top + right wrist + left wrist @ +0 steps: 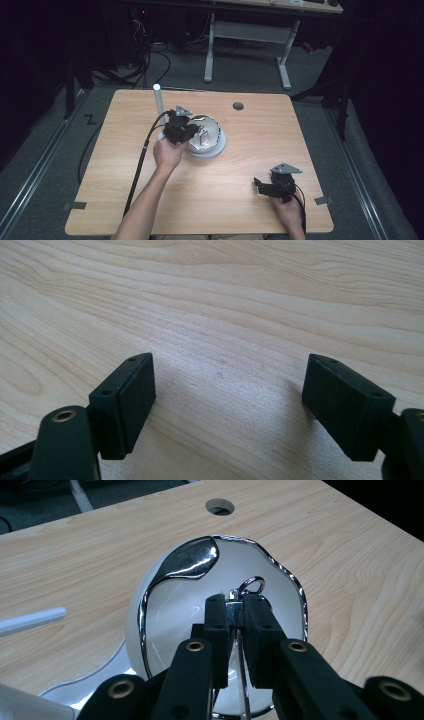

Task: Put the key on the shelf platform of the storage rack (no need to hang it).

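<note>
left forearm comes in from the bottom edge and angles up toward the middle of the surface [240, 165], hand wrapped around the left claw [235, 611], which sits tipped over the near-left edge of the white dish [218, 142]. the right hand is parked low at the near right corner, its right claw [227, 405] hanging just above bare wood, jaws spread wide with nothing between them. back at the left claw, the jaws are pinched narrow on a small metal clasp [234, 599], and a little silver ring [252, 585] pokes out just past the tips. the clasp is mostly buried between the pads, so its shape is hard to make out, and whatever hangs under it is hidden by the jaws. the dish has a wavy chrome rim [295, 587] and a shiny leaf-shaped patch at its far left; its near part is cut off behind the claw. in the high view the dish's inside is a glare of reflections. a white post [158, 102] stands upright just left of the dish, well clear of the right claw.
</note>
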{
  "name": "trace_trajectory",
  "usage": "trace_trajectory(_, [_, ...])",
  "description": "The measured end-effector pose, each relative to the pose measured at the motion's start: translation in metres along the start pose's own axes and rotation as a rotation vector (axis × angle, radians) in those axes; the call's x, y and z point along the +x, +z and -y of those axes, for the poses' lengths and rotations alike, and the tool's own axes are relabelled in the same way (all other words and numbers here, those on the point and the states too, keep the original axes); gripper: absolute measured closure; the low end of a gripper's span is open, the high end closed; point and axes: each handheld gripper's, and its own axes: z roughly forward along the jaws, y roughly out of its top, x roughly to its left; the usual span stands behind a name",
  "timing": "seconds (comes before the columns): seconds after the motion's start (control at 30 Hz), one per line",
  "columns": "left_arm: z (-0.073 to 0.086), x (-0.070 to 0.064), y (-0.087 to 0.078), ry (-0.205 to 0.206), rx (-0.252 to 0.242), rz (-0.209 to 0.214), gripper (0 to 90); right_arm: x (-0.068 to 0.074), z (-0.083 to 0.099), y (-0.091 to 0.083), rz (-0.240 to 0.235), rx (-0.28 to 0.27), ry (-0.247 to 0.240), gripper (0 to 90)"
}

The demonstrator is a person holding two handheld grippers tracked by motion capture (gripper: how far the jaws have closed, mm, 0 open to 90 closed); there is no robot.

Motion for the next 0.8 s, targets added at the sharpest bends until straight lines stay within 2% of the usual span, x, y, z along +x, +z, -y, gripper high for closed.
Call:
trace_trajectory(0.2, [0.0,0.0,0.009,-0.025,0.002,-0.003,81.9,0.0,0.0,0.0,0.0,0.0,0.0,21.8])
trace_trajectory(0.23, [-0.001,0.003,0.012,0.011,-0.019,0.006,81.9,0.0,0.0,0.0,0.0,0.0,0.0,21.8])
trace_trajectory(0.53, [-0.001,-0.004,0.029,0.012,-0.012,-0.011,81.8,0.0,0.0,0.0,-0.001,0.0,0.0,21.8])
trace_trajectory(0.8, [-0.006,-0.01,0.037,0.027,-0.011,-0.029,81.7,0.0,0.0,0.0,0.0,0.0,0.001,21.8])
